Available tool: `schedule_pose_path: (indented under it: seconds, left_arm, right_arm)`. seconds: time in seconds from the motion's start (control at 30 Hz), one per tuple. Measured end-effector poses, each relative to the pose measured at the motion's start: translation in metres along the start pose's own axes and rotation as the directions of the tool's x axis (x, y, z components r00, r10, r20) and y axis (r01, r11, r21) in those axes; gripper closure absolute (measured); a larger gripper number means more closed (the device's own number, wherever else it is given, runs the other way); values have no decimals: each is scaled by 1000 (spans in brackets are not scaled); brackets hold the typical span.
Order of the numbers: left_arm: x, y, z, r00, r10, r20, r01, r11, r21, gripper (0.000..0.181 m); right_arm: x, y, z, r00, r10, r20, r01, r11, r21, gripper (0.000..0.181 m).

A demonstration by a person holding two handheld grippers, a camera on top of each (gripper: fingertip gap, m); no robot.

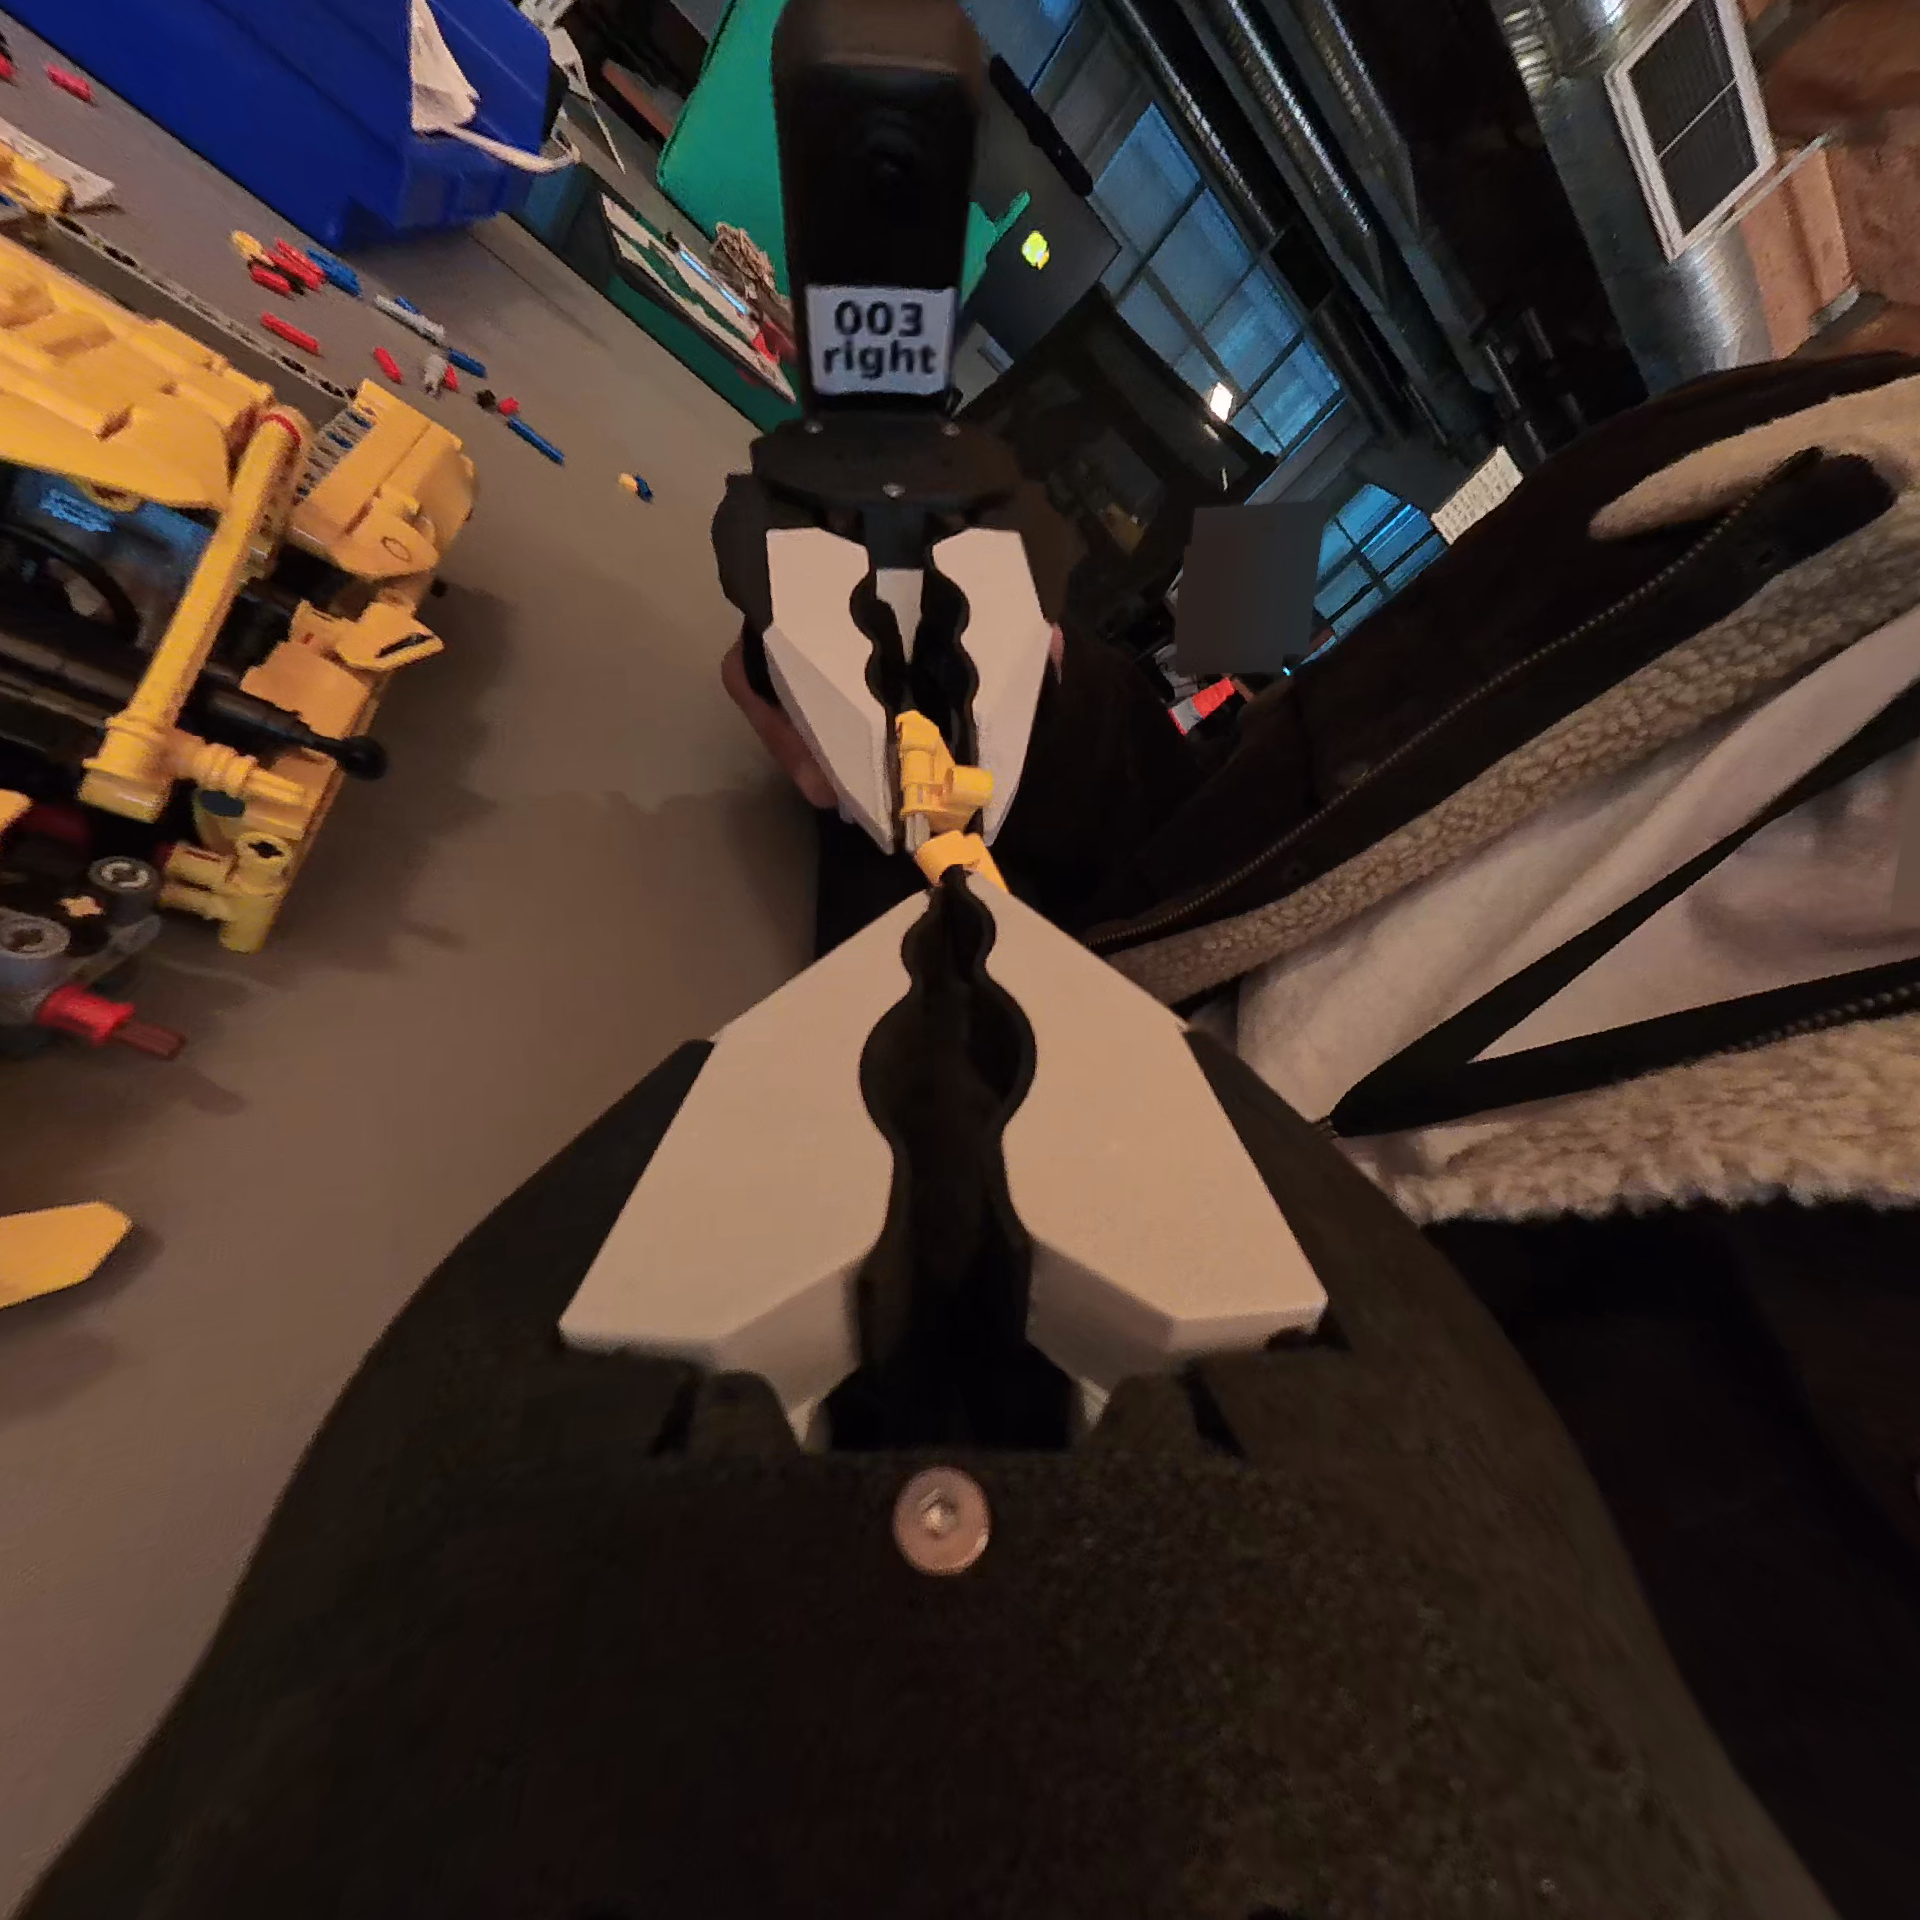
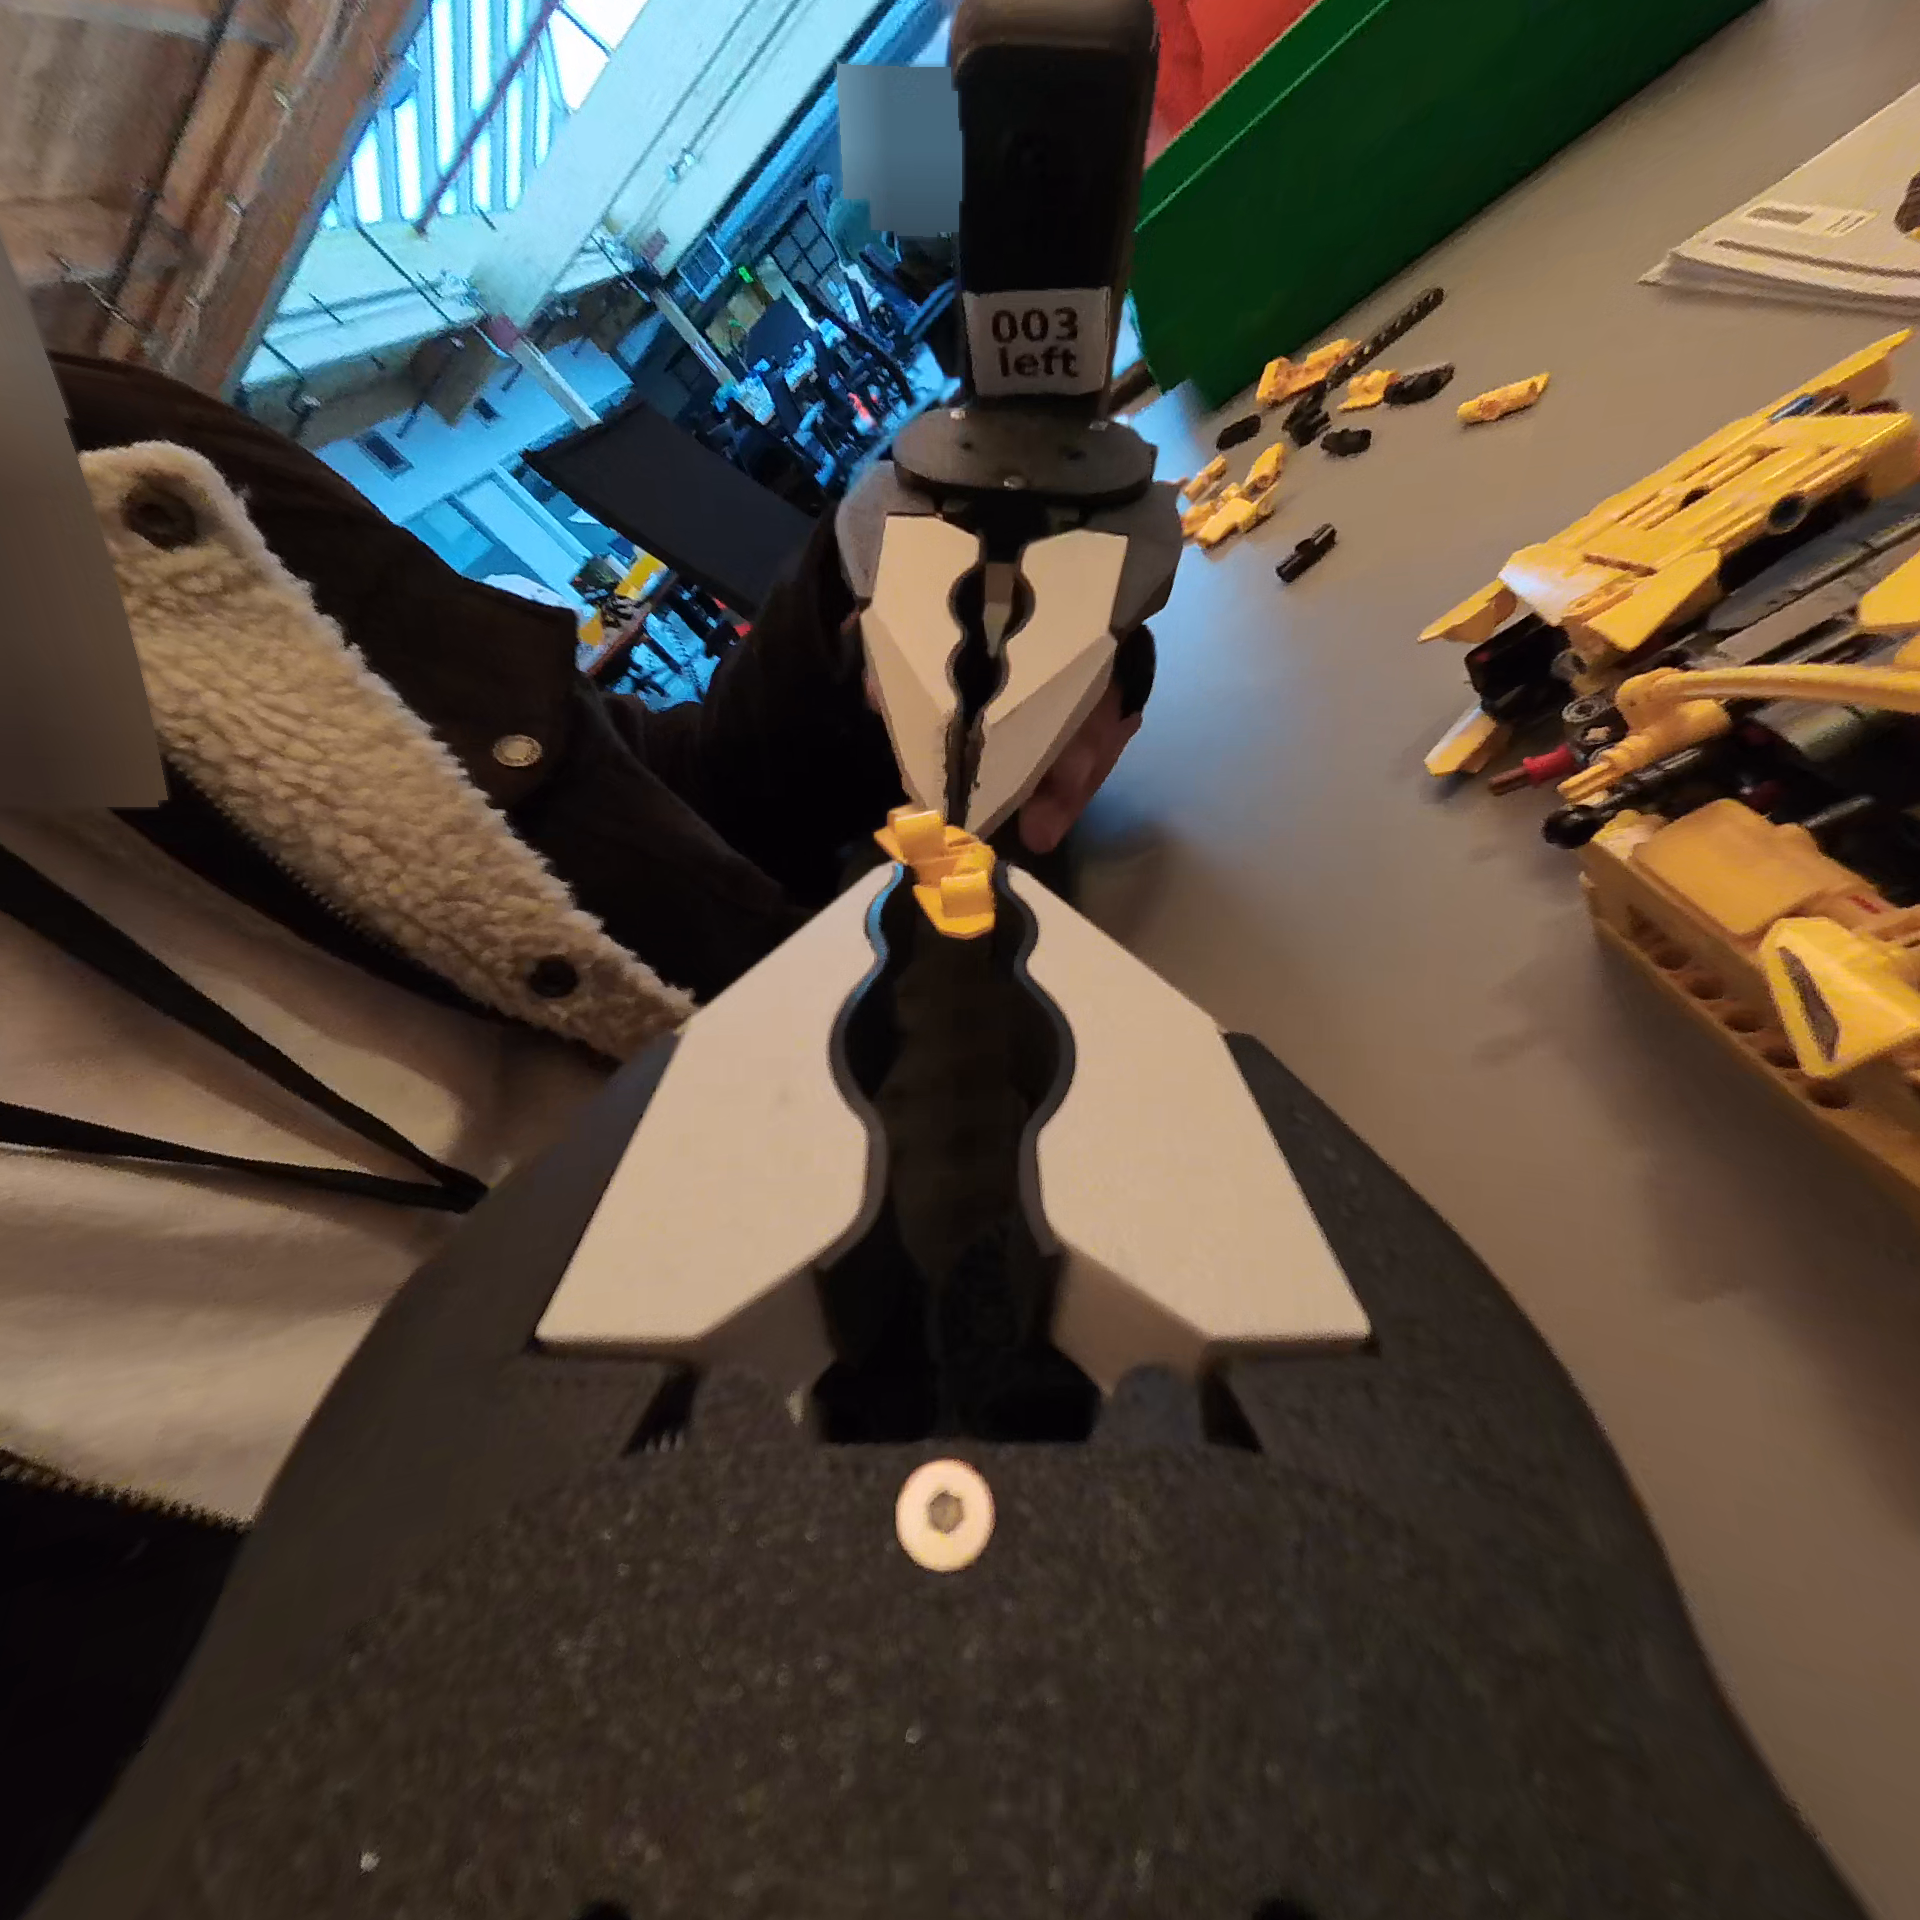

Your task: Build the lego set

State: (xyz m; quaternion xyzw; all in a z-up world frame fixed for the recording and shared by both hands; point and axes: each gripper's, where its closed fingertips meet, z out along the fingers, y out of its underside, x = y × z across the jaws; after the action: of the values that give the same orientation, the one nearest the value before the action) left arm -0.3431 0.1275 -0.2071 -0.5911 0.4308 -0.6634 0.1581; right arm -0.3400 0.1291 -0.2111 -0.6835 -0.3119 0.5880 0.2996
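Note:
Both grippers meet tip to tip above the grey table's near edge. My left gripper (image 1: pixel 951 894) is shut on a small yellow Lego piece (image 1: pixel 948 852) that pokes from its tips. My right gripper (image 1: pixel 940 821) faces it, shut on a yellow connector piece (image 1: pixel 930 774). In the right wrist view, my right gripper (image 2: pixel 940 883) holds its yellow connector (image 2: pixel 951 899), and the left gripper (image 2: pixel 961 816) holds its yellow piece (image 2: pixel 914 831) against it. The two pieces touch; whether they are joined I cannot tell.
A large yellow Lego vehicle model (image 1: pixel 208 623) stands on the table, also in the right wrist view (image 2: pixel 1714 779). Loose red and blue pieces (image 1: pixel 312 270) lie by a blue bin (image 1: pixel 312 104). Loose yellow and black pieces (image 2: pixel 1299 416), a green bin (image 2: pixel 1351 156) and a booklet (image 2: pixel 1818 239) lie farther off. A person's fleece-lined jacket (image 1: pixel 1558 831) is close. The tips of both grippers are at nearly the same place.

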Motion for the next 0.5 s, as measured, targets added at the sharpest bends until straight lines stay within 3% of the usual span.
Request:
schedule_pose_path:
  seconds: [0.5]
  left_arm:
    - [-7, 10, 0, 992, 104, 67, -97, 990, -97, 181]
  right_arm:
    - [-1, 6, 1, 998, 50, 34, -49, 998, -36, 167]
